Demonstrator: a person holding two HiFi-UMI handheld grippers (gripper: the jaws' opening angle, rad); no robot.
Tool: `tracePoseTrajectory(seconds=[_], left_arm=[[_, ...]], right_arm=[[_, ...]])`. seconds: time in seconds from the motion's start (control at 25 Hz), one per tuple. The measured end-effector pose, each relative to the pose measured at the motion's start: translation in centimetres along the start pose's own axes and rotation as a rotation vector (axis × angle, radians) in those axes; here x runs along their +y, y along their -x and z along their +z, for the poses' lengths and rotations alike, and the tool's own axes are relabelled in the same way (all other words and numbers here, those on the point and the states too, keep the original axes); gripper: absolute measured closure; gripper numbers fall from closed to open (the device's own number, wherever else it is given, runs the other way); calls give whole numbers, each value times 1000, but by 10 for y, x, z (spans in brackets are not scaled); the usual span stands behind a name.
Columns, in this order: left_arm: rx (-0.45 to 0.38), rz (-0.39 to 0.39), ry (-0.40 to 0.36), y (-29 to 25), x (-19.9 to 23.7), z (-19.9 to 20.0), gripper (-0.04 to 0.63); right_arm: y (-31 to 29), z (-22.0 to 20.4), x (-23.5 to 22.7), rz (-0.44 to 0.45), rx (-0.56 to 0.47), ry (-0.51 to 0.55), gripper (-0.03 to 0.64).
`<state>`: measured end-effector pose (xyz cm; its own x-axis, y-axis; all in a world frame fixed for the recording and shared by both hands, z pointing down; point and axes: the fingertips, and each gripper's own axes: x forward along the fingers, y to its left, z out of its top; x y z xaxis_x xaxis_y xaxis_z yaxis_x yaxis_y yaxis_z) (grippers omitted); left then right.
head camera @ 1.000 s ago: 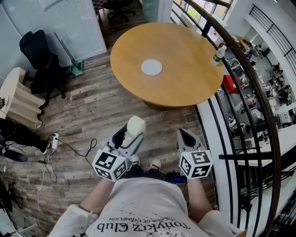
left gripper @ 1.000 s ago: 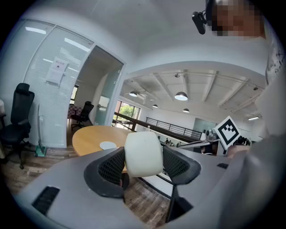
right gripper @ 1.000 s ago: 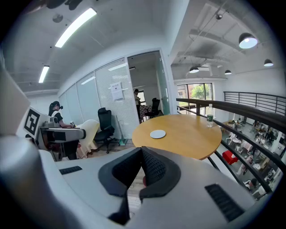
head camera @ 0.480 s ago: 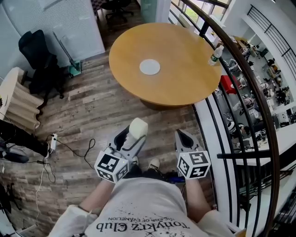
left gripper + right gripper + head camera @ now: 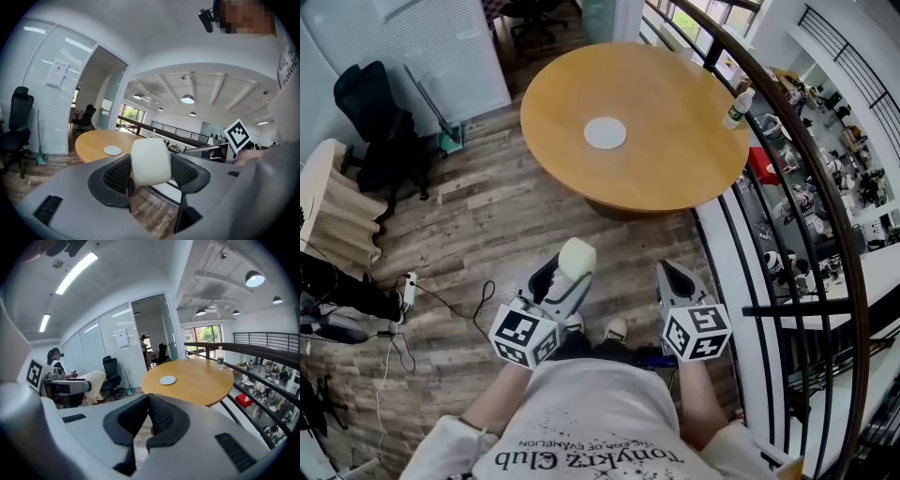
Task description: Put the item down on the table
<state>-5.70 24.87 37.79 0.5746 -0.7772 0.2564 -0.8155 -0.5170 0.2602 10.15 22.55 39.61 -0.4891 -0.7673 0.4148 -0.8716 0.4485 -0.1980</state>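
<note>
My left gripper (image 5: 568, 266) is shut on a cream-white rounded block (image 5: 577, 258), held between its black pads (image 5: 117, 175) above the wooden floor. The same block (image 5: 150, 161) fills the middle of the left gripper view, where the left gripper (image 5: 150, 172) points toward the table. The round wooden table (image 5: 666, 141) stands ahead, with a white disc (image 5: 606, 133) near its middle. My right gripper (image 5: 673, 275) is shut with nothing in it; its pads meet in the right gripper view (image 5: 148, 414). Both grippers are short of the table's near edge.
A black railing (image 5: 787, 141) curves along the table's right side. A plastic bottle (image 5: 737, 106) stands at the table's right edge. A black office chair (image 5: 380, 122) and a cream seat (image 5: 337, 202) are at the left. Cables (image 5: 422, 300) lie on the floor.
The view has shifted slightly; the left gripper with the block moved a little and came back. Both grippers stay as they were.
</note>
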Motion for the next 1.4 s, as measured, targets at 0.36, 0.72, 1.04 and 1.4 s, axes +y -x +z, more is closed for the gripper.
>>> tracePoseTrajectory(seconds=[0.36, 0.72, 1.04, 1.4], left_arm=[[-8, -26, 6, 16, 40, 10, 313], [-2, -41, -3, 28, 80, 8, 313], [-6, -53, -4, 19, 96, 14, 313], [-2, -32, -6, -30, 122, 37, 313]], right_arm=[[-21, 8, 16, -46, 8, 35, 592], [-46, 9, 42, -61, 9, 46, 592], [-65, 11, 43, -62, 8, 37, 592], [-113, 41, 12, -31, 8, 43, 592]])
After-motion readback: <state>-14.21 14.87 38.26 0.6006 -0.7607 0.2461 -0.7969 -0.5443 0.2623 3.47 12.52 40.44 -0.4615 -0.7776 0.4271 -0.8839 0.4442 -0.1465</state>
